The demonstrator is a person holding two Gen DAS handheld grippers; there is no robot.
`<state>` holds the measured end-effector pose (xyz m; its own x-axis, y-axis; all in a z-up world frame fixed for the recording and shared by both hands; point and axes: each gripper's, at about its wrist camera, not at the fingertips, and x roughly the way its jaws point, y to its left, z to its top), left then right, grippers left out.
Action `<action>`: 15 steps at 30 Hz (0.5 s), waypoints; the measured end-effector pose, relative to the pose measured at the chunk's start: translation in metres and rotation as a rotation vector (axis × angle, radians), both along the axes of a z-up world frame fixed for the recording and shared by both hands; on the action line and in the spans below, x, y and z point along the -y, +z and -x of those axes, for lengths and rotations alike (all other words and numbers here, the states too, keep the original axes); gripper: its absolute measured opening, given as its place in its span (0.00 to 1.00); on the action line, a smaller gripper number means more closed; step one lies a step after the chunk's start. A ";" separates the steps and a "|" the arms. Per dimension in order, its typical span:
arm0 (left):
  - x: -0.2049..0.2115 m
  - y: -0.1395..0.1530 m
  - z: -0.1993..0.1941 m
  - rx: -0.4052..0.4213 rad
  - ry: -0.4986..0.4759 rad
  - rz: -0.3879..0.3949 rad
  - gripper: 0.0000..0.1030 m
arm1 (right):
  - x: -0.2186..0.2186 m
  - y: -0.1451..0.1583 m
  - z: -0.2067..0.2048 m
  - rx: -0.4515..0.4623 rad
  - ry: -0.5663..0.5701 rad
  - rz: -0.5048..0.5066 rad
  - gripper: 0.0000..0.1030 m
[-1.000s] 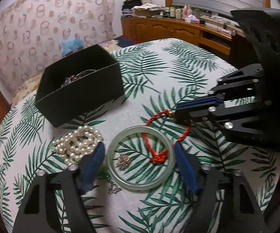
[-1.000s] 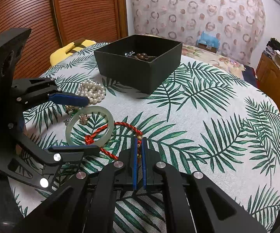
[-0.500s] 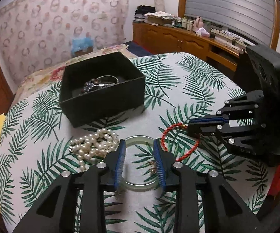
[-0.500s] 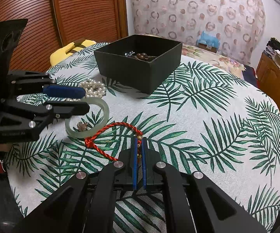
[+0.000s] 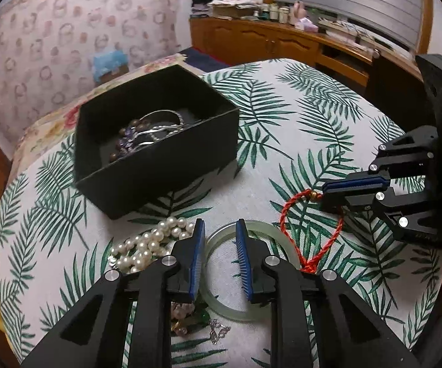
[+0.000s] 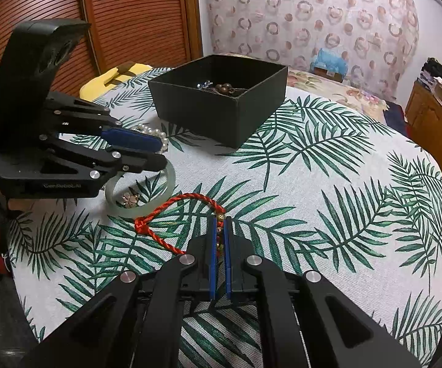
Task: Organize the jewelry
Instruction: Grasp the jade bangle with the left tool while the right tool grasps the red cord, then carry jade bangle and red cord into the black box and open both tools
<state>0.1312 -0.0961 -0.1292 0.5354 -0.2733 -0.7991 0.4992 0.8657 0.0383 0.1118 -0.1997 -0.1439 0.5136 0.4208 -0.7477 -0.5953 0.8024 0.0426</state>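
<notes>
My left gripper [image 5: 220,254] hangs just above the pale green jade bangle [image 5: 261,314], its two blue pads a narrow gap apart and closed on nothing; one pad sits over the near edge of the pearl strand [image 5: 147,247], the other over the ring's inside. My right gripper [image 6: 220,256] is clenched on the red cord bracelet [image 6: 172,207], pinching it at the small gold beads, with the rest of the loop and its knot lying on the palm-leaf tablecloth [image 6: 328,184] and touching the bangle's rim. The black box [image 5: 159,165] stands open beyond the pearls, well clear of both grippers. In it I can see a tangle of silver chain or bangle with purple stones [image 5: 147,136] and a string of dark brown beads [image 6: 225,88] lying against the far wall; the rest of its floor is too dark to read. A small flower-shaped charm [image 6: 130,197] lies inside the bangle's ring. Under my left fingers there is a little heap of loose pieces [image 5: 196,322], pinkish, green and silver, beside the bangle; I cannot tell what each one is.
</notes>
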 end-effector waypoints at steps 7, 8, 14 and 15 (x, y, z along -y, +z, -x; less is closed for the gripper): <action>0.001 -0.004 -0.007 -0.025 -0.014 0.005 0.19 | 0.001 0.000 0.000 0.000 0.000 -0.001 0.05; 0.001 -0.004 -0.006 -0.024 -0.014 0.007 0.19 | 0.001 0.000 0.000 0.000 0.001 -0.001 0.05; -0.005 -0.004 0.001 -0.006 0.012 0.022 0.06 | 0.001 0.000 0.000 -0.007 0.002 -0.010 0.05; -0.008 -0.003 0.003 0.005 0.029 0.029 0.06 | 0.001 0.000 -0.001 -0.011 0.002 -0.014 0.05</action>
<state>0.1278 -0.0885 -0.1323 0.5471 -0.2807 -0.7886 0.4740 0.8804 0.0154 0.1128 -0.2009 -0.1444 0.5046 0.4323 -0.7473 -0.5964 0.8004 0.0603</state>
